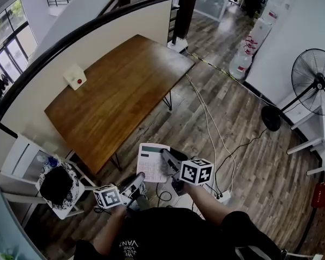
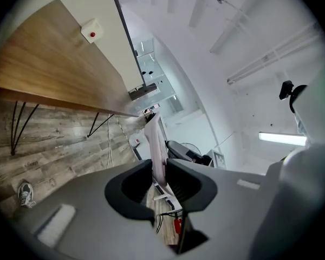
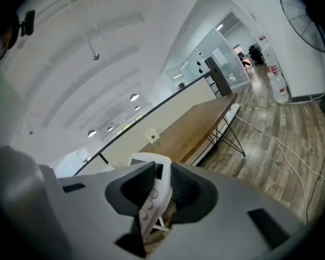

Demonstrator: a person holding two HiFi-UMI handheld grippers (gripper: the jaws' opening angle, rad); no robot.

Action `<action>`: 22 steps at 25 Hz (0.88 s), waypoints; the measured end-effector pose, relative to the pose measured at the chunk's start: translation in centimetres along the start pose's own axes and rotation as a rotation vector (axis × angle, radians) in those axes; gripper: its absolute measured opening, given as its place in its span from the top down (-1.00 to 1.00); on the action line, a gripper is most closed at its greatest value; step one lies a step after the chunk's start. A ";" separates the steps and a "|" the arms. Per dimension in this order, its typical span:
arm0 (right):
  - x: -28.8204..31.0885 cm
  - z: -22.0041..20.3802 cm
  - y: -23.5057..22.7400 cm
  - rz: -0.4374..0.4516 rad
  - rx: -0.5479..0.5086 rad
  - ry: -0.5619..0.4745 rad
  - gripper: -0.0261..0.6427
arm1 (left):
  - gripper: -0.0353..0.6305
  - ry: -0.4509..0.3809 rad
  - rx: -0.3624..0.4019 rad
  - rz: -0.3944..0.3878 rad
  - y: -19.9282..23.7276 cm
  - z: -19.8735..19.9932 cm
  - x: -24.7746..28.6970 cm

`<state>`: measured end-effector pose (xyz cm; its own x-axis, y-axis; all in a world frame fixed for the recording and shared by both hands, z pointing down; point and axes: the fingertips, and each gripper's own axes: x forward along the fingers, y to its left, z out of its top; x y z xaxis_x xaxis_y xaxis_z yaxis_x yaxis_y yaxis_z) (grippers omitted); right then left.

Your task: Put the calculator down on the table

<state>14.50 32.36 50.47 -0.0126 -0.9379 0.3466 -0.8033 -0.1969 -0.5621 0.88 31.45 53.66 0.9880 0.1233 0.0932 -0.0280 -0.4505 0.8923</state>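
I hold a white calculator (image 1: 151, 162) in the air between both grippers, over the floor just short of the near end of the wooden table (image 1: 119, 91). My right gripper (image 1: 166, 156) is shut on its right edge, my left gripper (image 1: 139, 178) on its lower left corner. In the left gripper view the calculator (image 2: 156, 145) stands edge-on between the jaws of the left gripper (image 2: 160, 179), with the table (image 2: 43, 64) ahead at upper left. In the right gripper view the right gripper (image 3: 160, 187) pinches the calculator (image 3: 153, 196), keys showing, and the table (image 3: 200, 129) lies beyond.
A small white box with a red button (image 1: 75, 76) sits on the table's far left edge by the partition wall. Cables (image 1: 211, 134) and a power strip (image 1: 223, 196) lie on the wood floor. A standing fan (image 1: 314, 83) is at right, a white stool (image 1: 57, 186) at left.
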 end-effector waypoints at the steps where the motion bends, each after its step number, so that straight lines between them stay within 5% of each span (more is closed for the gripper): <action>1: 0.7 0.5 -0.1 -0.008 0.004 -0.003 0.70 | 0.65 0.004 0.001 -0.003 0.5 0.9 0.2; 14: 10.6 4.8 1.1 -0.062 0.032 -0.044 0.70 | 0.65 0.082 0.017 -0.036 5.5 11.7 0.2; 22: 15.6 5.2 2.2 -0.038 0.017 0.008 0.70 | 0.65 0.044 -0.004 -0.009 7.4 15.2 -0.9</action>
<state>15.62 15.77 50.72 0.0133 -0.9274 0.3738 -0.7928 -0.2376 -0.5613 2.13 14.60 53.52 0.9806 0.1663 0.1043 -0.0196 -0.4458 0.8949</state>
